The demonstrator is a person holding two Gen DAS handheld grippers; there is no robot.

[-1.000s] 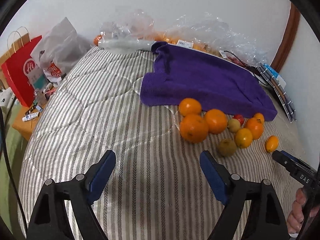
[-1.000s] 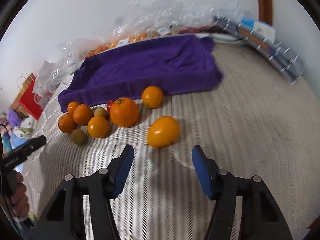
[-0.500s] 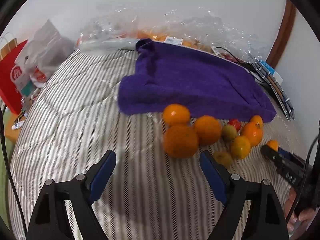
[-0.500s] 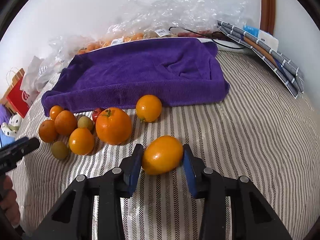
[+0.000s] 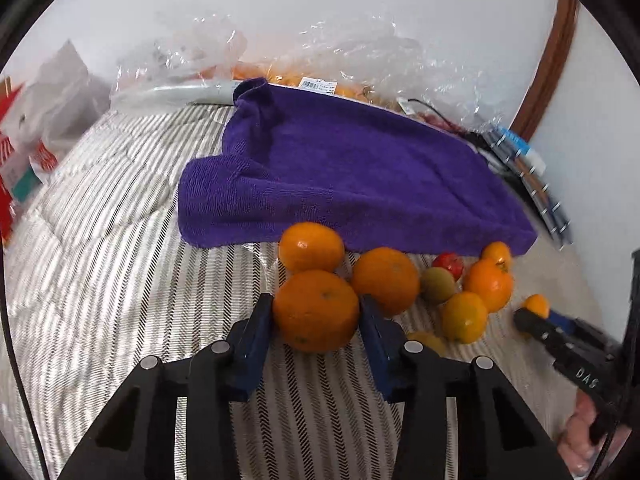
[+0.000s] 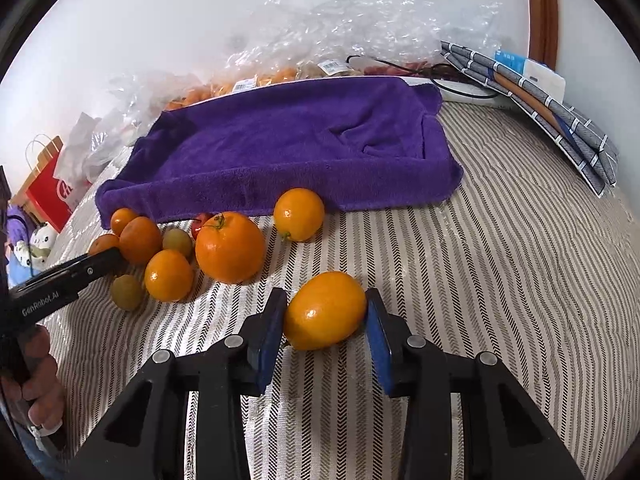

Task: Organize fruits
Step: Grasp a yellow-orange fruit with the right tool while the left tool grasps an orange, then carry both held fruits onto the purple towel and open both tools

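On the striped bedcover lies a heap of fruit in front of a purple towel [image 5: 360, 168]. My left gripper [image 5: 316, 301] is closing, and its blue pads touch both sides of a large orange [image 5: 316, 320] at the near left of the heap. Beside it lie two more oranges [image 5: 386, 284], small green and red fruits and several small oranges. In the right wrist view my right gripper [image 6: 326, 296] is shut on an oval yellow-orange fruit [image 6: 324, 314] that rests on the cover apart from the heap [image 6: 230, 246]. The towel [image 6: 300, 136] lies behind.
Crumpled clear plastic bags [image 5: 360, 60] with more fruit line the wall behind the towel. Folded grey striped cloth [image 6: 560, 112] lies at the far right. A red paper bag [image 6: 48, 188] stands off the bed's left edge. A hand [image 6: 36, 380] holds the left gripper.
My left gripper moved forward to the heap and closed from wide open onto the large orange. My right gripper closed from open onto the oval fruit, then stayed put.
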